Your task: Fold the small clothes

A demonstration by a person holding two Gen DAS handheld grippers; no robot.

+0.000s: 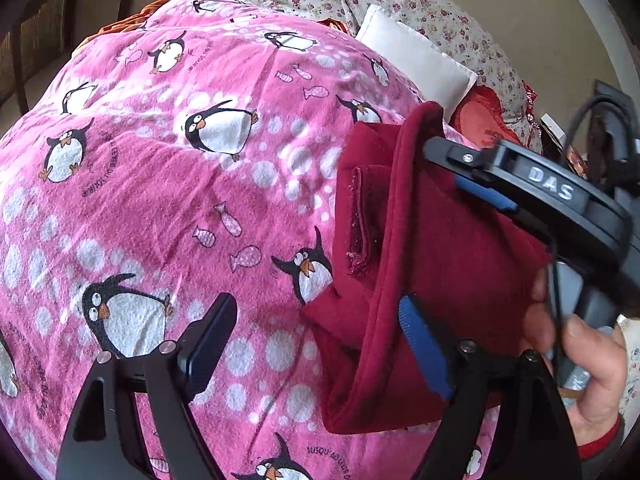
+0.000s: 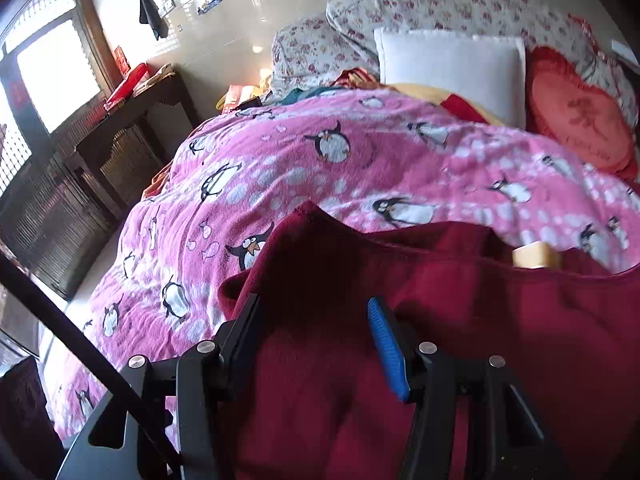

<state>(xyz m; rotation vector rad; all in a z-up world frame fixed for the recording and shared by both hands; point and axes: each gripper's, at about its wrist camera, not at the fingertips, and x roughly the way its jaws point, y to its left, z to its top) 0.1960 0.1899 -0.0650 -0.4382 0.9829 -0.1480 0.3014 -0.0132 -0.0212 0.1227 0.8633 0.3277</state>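
Observation:
A dark red garment (image 1: 452, 256) lies partly folded on a pink penguin-print blanket (image 1: 160, 184), with a thick rolled hem running down its middle. My left gripper (image 1: 316, 332) is open, its blue-padded finger (image 1: 424, 348) resting against the garment and the other over the blanket. The right gripper (image 1: 472, 184) shows in the left wrist view above the garment, held by a hand (image 1: 580, 360). In the right wrist view the right gripper (image 2: 316, 336) is open and the garment (image 2: 500, 320) spreads between and under its fingers.
A white pillow (image 2: 452, 76), a red heart cushion (image 2: 576, 116) and floral bedding (image 2: 440, 4) lie at the head of the bed. A dark wooden table (image 2: 132, 120) and a window (image 2: 56, 72) stand to the left. A small yellow object (image 2: 536, 260) peeks behind the garment.

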